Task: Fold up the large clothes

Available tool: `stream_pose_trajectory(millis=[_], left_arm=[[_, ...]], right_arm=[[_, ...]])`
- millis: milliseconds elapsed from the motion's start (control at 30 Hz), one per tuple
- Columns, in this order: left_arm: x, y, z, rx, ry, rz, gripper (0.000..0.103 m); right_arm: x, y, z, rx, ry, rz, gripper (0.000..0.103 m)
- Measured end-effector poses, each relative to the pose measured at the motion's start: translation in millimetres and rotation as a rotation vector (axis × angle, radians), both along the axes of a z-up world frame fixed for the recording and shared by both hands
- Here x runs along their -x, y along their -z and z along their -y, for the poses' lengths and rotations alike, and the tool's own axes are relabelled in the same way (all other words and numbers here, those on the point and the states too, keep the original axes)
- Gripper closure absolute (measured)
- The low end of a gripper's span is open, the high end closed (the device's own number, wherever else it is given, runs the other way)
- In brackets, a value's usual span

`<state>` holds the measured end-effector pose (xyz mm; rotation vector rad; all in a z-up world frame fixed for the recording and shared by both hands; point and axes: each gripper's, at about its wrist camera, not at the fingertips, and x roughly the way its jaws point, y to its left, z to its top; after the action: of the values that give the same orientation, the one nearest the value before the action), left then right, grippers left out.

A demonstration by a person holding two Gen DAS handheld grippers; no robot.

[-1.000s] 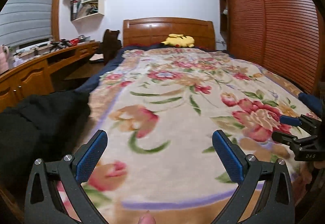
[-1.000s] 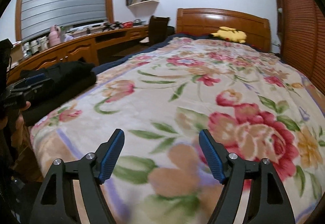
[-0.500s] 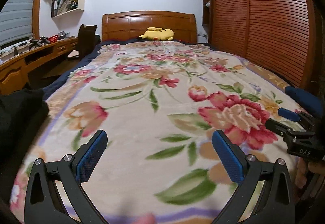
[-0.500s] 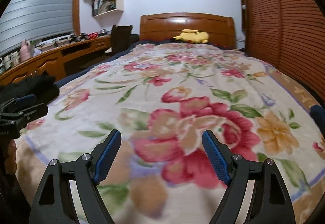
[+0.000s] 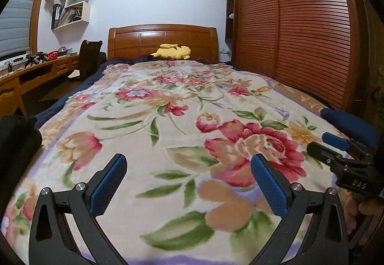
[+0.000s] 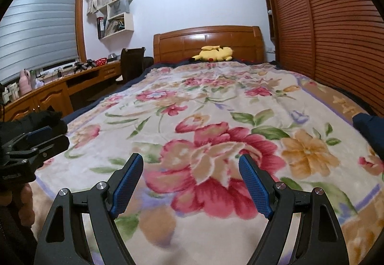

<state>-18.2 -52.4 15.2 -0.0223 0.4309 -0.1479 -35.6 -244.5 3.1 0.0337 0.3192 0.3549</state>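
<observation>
**Two empty grippers over the foot of the bed, no garment in hand yet**

Two things fill both views: the bed [image 5: 134,34] and the floral blanket [image 5: 168,125] spread flat across it from headboard to foot edge. A dark blue garment [image 6: 369,128] lies bunched at the bed's right edge near the foot corner; a black garment [image 5: 16,135] is heaped by the left edge. Either could be the large piece to fold; I cannot tell which. A yellow plush toy [image 5: 172,51] sits at the headboard end.

The left gripper [image 5: 189,183] hangs above the foot edge, jaws spread wide with only blanket showing between the pads. The right gripper [image 6: 190,183] is likewise spread, nothing between its pads.

By my reading the step in hand is the approach, before any grasp. Next, one gripper would need to travel sideways to a garment, sink until cloth sits between the pads, pinch an edge, and drag it onto the blanket's open middle for spreading.
</observation>
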Motion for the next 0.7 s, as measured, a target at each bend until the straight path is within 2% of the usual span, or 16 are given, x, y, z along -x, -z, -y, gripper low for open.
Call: stream_pose_trajectory(millis=[167,700], left_arm=[[7.5,4.9,-9.7,0.005,-0.005,-0.002,0.0],[14.4,9.9,-16.5,-0.024,-0.028,0.007,0.0]], right_arm=[[13.6,4.7,4.5,-0.005,0.006,0.019,0.02],[10.4,8.8,2.1,0.028,0.011,0.058,0.02]])
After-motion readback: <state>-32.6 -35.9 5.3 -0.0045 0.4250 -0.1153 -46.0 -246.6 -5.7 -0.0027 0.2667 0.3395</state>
